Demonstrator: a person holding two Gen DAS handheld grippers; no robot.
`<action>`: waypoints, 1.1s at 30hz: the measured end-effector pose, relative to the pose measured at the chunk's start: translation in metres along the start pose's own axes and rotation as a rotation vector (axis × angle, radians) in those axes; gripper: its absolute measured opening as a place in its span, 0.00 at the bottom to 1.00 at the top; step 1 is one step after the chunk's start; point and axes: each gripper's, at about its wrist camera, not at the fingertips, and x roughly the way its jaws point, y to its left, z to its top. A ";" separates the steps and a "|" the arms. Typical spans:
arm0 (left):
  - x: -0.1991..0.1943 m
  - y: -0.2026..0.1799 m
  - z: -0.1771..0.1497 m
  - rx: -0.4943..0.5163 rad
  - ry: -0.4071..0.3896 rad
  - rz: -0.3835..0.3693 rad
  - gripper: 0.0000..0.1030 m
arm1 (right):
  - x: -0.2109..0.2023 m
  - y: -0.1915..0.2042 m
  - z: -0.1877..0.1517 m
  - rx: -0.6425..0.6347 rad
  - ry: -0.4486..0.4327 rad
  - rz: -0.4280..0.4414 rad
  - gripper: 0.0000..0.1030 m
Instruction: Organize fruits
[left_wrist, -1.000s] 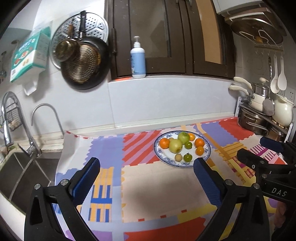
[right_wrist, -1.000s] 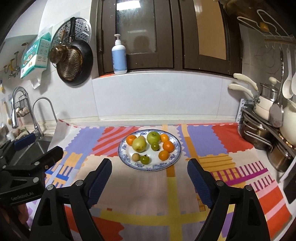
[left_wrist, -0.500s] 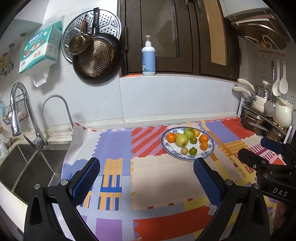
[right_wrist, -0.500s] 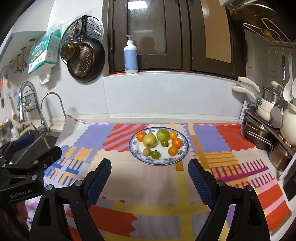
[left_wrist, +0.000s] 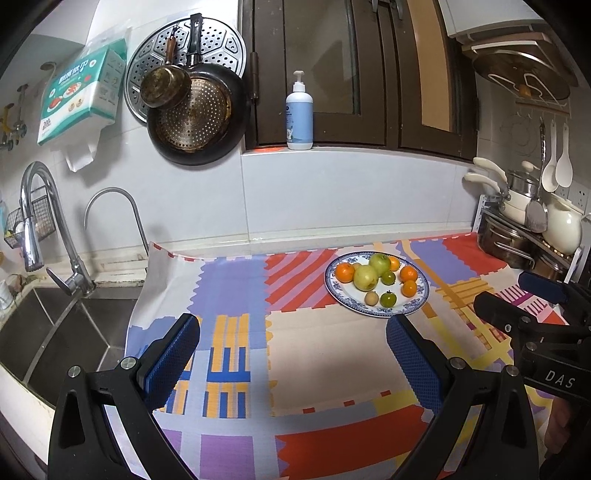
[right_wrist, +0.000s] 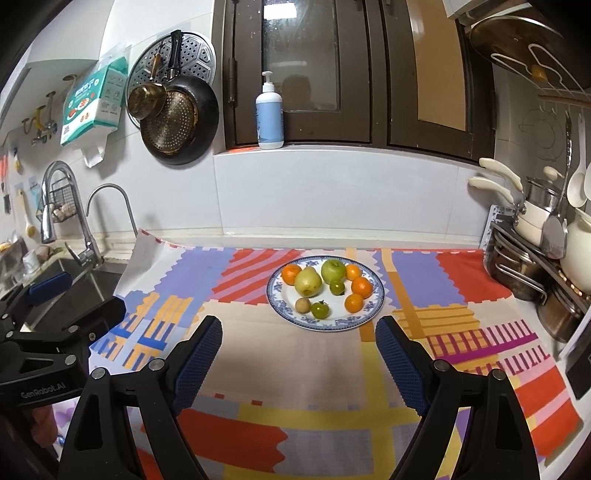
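Observation:
A blue-patterned white plate (left_wrist: 419, 301) (right_wrist: 375, 299) stands on the colourful mat and holds several fruits: a yellow-green pear (left_wrist: 365, 277) (right_wrist: 308, 282), a green apple (left_wrist: 379, 263) (right_wrist: 333, 270), several oranges (left_wrist: 345, 272) (right_wrist: 361, 287), small green tomatoes (left_wrist: 388, 298) (right_wrist: 320, 309) and a small tan fruit (right_wrist: 302, 305). My left gripper (left_wrist: 293, 349) is open and empty, above the mat, short of the plate and to its left. My right gripper (right_wrist: 298, 349) is open and empty, short of the plate's near rim.
A steel sink (left_wrist: 40, 332) and taps (left_wrist: 35, 221) lie at the left. Pots and a white kettle (right_wrist: 554, 254) fill a rack at the right. A pump bottle (right_wrist: 269, 114) stands on the ledge. Pans (left_wrist: 195, 110) hang on the wall.
Both grippers have drawn back and risen; the plate looks smaller and farther away. Both stay open and empty.

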 end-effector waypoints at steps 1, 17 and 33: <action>0.000 0.000 0.000 0.001 0.000 -0.001 1.00 | 0.000 0.001 0.000 0.001 0.000 0.000 0.83; -0.004 0.006 0.001 -0.003 -0.008 0.003 1.00 | 0.000 0.007 0.001 0.002 -0.005 -0.001 0.83; 0.002 0.011 0.002 -0.007 0.006 0.001 1.00 | 0.004 0.010 0.002 0.001 0.004 0.003 0.83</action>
